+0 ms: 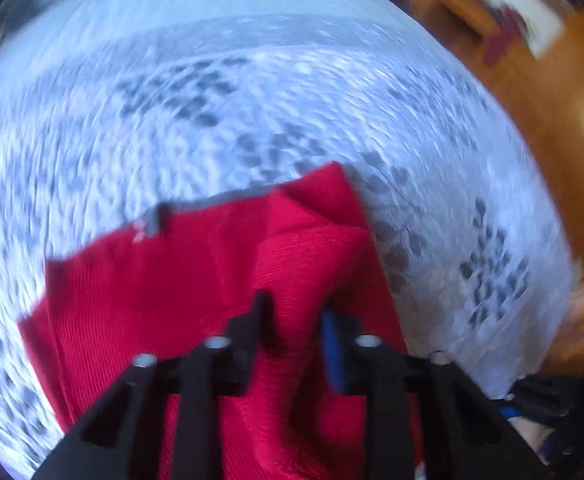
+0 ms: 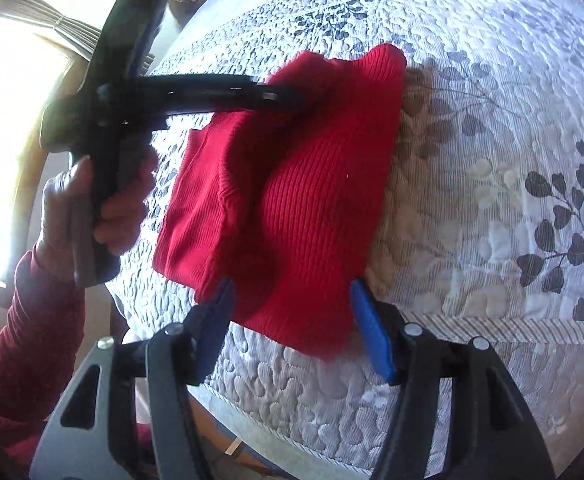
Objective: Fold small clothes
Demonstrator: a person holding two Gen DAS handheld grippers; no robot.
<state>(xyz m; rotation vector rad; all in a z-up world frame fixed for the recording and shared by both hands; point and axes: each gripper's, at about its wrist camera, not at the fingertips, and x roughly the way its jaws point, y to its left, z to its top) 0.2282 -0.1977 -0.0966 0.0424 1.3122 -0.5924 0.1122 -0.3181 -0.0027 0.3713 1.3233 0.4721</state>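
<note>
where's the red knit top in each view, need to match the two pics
Left wrist view: the red knit top fills the lower centre, bunched between the left hand-held gripper fingers.
Right wrist view: it lies in the centre, and the right hand-held gripper has its open fingers on either side of the near edge.
Shared landmark: the leaf-patterned quilt under it.

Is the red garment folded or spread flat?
Partly folded: the red garment lies bunched in overlapping layers on the quilt, with one flap doubled over.
</note>
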